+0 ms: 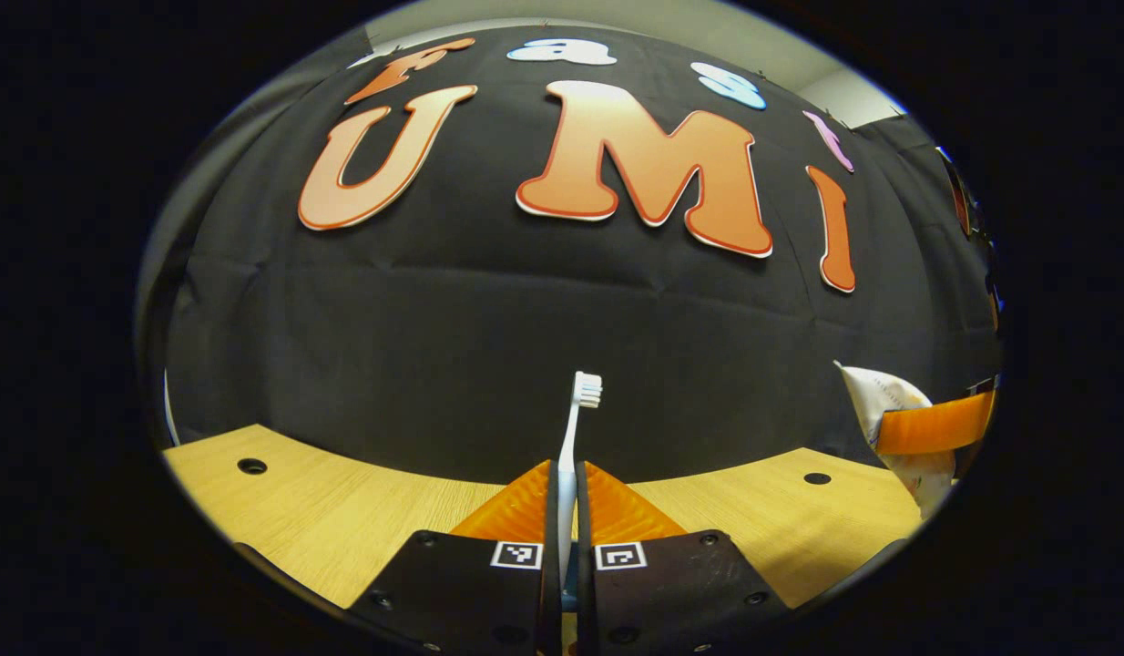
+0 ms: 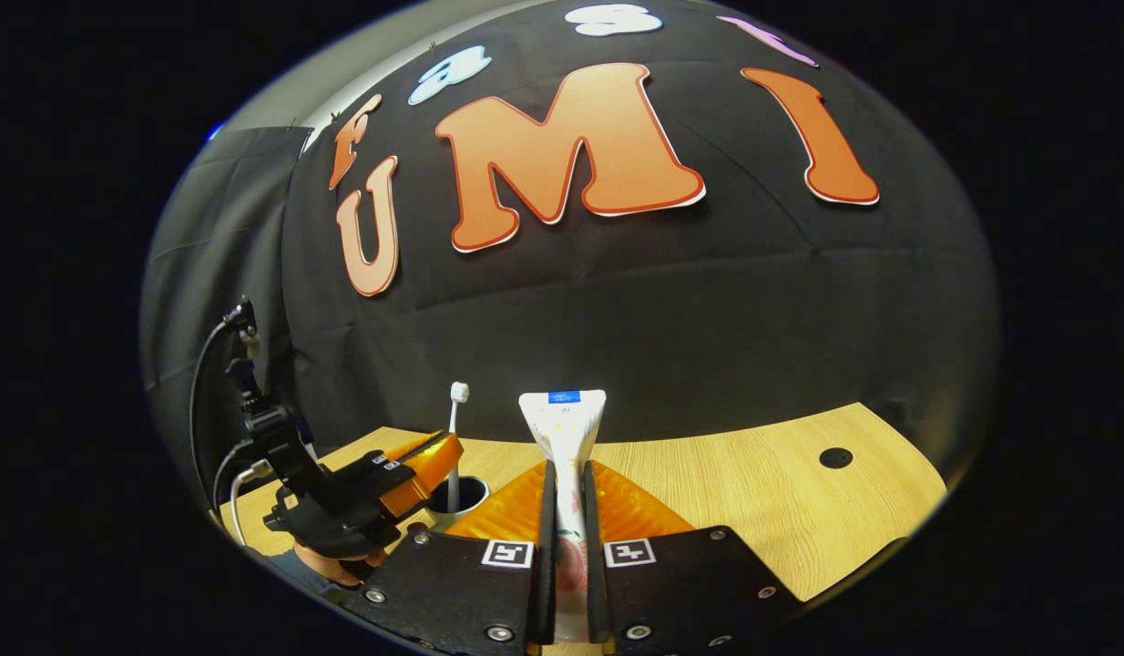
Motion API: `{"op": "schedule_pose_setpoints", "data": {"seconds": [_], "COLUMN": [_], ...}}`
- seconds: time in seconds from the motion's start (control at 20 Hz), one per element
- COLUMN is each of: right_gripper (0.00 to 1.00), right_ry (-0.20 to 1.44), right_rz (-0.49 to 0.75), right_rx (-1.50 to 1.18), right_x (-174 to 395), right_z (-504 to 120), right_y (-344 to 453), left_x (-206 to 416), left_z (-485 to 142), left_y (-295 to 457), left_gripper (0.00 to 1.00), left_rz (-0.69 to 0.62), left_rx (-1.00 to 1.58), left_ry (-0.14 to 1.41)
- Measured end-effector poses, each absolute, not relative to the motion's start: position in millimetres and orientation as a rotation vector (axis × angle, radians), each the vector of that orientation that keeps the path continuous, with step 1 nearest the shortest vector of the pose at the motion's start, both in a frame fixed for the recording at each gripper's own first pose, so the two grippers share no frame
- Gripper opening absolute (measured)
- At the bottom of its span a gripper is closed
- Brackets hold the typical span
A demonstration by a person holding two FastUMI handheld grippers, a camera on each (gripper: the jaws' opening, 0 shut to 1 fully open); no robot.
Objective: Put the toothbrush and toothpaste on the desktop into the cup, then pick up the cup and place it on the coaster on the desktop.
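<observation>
In the left gripper view, a white plastic toothbrush (image 1: pixel 569 456) is clamped upright between the left gripper (image 1: pixel 567 519) fingers at bottom centre, bristles at mid-frame. At the lower left of the right gripper view, the same brush is seen standing with its lower end over or just inside the dark mouth of a pale round cup (image 2: pixel 455 499); which cannot be told. It should be lowered straight before release. At bottom centre, a white soft toothpaste tube (image 2: pixel 563 433) is gripped upright by the right gripper (image 2: pixel 567 510); it is best kept back until the cup mouth is free
</observation>
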State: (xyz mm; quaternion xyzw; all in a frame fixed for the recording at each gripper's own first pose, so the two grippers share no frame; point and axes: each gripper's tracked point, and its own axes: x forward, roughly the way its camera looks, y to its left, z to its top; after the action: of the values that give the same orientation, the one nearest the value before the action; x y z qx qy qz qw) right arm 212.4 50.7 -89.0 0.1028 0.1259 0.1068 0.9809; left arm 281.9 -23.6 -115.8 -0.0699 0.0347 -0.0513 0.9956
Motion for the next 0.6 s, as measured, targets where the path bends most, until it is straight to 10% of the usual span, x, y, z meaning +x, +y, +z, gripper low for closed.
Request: {"op": "schedule_pose_setpoints", "data": {"seconds": [0.45, 0.6], "right_gripper": [0.14, 0.14], "right_ry": [0.263, 0.225], "right_rz": [0.281, 0.318], "right_rx": [0.227, 0.238], "right_x": [217.2, 221.6], "right_z": [-82.2, -67.7], "right_y": [83.5, 100.6], "left_x": [245.7, 214.0], "left_z": [-144.6, -157.1], "left_y": [3.6, 24.2], "left_gripper": [0.08, 0.23], "left_rz": [-0.049, -0.023], "left_rx": [-0.204, -0.283], "left_ry": [0.227, 0.285]}}
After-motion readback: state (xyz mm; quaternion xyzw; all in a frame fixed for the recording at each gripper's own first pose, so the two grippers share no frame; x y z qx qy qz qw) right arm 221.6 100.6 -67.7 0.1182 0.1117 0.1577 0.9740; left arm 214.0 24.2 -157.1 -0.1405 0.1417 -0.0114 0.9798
